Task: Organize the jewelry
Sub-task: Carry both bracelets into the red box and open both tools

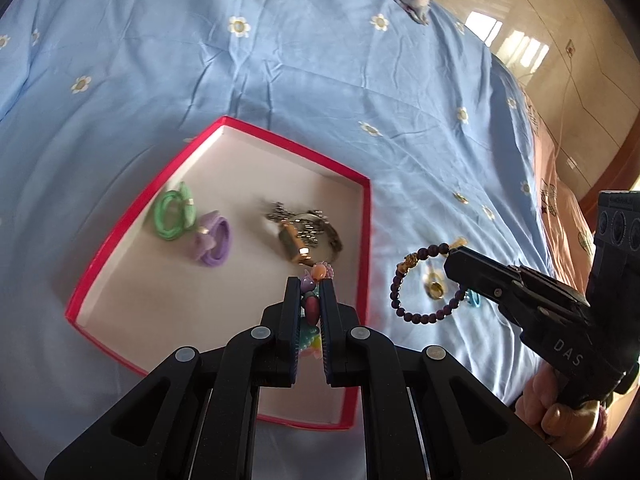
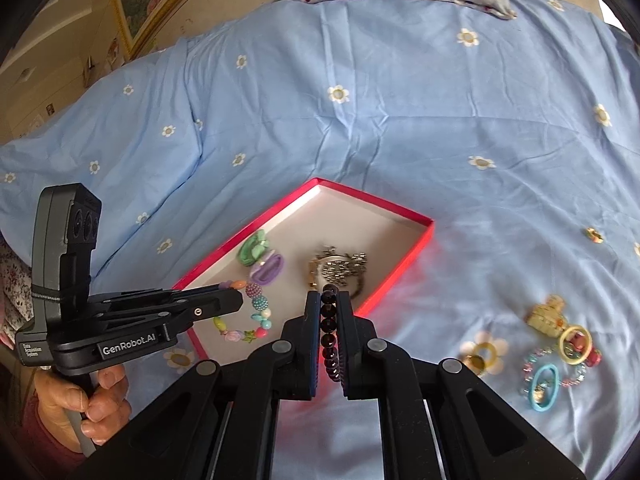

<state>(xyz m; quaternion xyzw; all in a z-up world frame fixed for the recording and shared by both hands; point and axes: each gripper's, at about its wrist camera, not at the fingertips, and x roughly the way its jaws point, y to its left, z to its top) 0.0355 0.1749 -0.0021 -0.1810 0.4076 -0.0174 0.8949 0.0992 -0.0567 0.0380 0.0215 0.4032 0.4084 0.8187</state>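
Left wrist view shows the shallow red-rimmed white box (image 1: 362,240) on the bed already holding green (image 1: 174,212) and purple hair ties (image 1: 214,242) and a metal chain piece (image 1: 308,230). The left claw (image 1: 311,300) grips a multicoloured bead bracelet (image 2: 248,312) over the box; the right claw (image 2: 331,320) clamps a dark purple bead bracelet (image 1: 416,284) beside it. Several trinkets (image 2: 560,352) on the bedsheet are left to sort.

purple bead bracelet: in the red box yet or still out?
Out. The right gripper is shut on the purple bead bracelet, which hangs above the bedsheet beside the red box.
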